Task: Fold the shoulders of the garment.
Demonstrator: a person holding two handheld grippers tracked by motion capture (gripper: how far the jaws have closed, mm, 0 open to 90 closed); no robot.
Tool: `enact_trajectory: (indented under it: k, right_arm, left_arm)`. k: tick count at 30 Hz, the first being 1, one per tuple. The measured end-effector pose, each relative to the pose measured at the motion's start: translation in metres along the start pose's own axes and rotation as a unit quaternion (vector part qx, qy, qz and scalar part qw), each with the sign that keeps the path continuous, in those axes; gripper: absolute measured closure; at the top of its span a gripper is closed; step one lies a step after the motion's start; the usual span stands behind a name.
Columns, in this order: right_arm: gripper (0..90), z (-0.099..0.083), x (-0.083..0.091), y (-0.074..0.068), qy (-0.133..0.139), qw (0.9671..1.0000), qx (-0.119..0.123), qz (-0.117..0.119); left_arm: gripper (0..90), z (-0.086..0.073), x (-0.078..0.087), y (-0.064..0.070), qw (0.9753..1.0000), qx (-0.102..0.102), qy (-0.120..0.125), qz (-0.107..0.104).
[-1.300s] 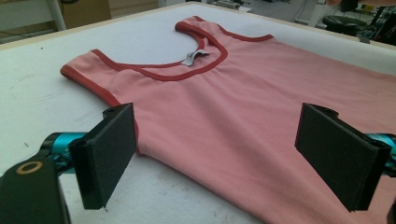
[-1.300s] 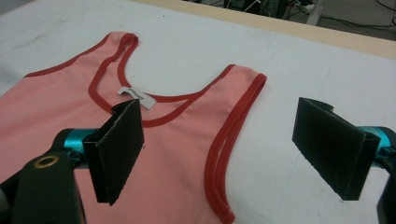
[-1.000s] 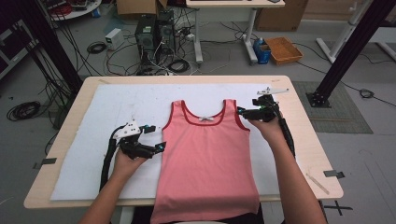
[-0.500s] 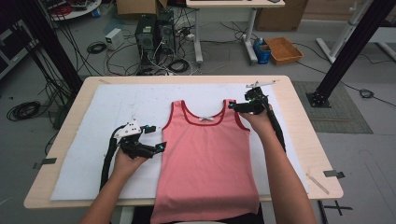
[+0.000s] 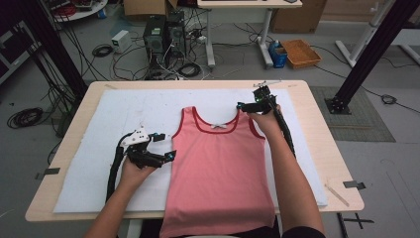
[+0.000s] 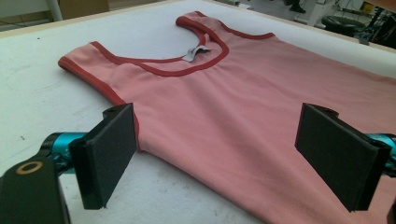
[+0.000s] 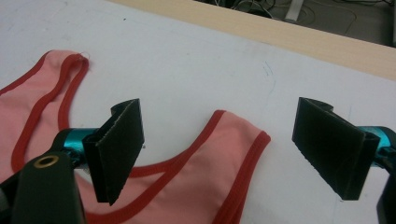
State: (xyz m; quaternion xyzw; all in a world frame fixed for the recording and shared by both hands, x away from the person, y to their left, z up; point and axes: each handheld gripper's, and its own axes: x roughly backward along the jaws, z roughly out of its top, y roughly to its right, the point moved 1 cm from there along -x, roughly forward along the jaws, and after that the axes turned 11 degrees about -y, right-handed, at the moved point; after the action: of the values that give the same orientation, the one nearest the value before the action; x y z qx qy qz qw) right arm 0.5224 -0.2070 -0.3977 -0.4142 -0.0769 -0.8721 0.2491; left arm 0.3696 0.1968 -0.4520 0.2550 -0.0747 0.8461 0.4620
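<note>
A pink tank top [image 5: 218,163] with red trim lies flat on the white mat, neck toward the far side, its hem hanging over the near table edge. My left gripper [image 5: 164,146] stands open at the top's left side, just below the armhole. In the left gripper view its jaws [image 6: 219,154] are wide apart, low over the top's [image 6: 261,107] side edge. My right gripper [image 5: 247,100] is open at the right shoulder strap. In the right gripper view that strap end [image 7: 236,140] lies between the spread jaws [image 7: 219,149], not pinched.
A white mat [image 5: 124,114] covers most of the wooden table [image 5: 329,148]. Bits of tape [image 5: 352,184] sit at the table's right and left edges. Beyond the table are computers, cables and an orange basket [image 5: 300,52] on the floor.
My right gripper has moved left and away from the person, from beside the top's right edge to over the right shoulder strap. The left gripper has stayed put.
</note>
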Motion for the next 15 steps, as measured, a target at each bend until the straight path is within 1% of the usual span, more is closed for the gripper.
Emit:
enact_trajectory:
  k: [1, 5, 7, 8, 10, 15]
  right_arm:
    - [16.4, 0.001, -0.003, 0.0, -0.005, 1.0, -0.005, 0.0]
    - [16.4, 0.004, -0.015, -0.002, -0.018, 0.9998, -0.012, -0.002]
    - [16.4, 0.006, -0.021, -0.001, -0.02, 0.9997, -0.011, -0.004]
    - [16.4, 0.006, -0.023, -0.001, -0.02, 0.9997, -0.015, -0.006]
    - [16.4, 0.006, -0.029, 0.002, -0.024, 0.9994, -0.023, -0.01]
    - [18.2, 0.0, -0.042, 0.013, -0.045, 0.9979, -0.044, -0.016]
  left_arm:
    - [13.0, 0.0, 0.0, 0.0, 1.0, 0.0, 0.0, -0.001]
    - [13.0, 0.0, 0.0, 0.0, 1.0, 0.0, -0.001, -0.001]
    - [13.0, 0.0, 0.0, 0.0, 1.0, 0.0, 0.0, 0.0]
    - [13.0, 0.0, 0.0, 0.0, 1.0, 0.0, 0.0, 0.0]
    - [13.0, 0.0, 0.0, 0.0, 1.0, -0.001, -0.001, 0.0]
    - [13.0, 0.0, 0.0, 0.0, 1.0, -0.001, -0.001, -0.001]
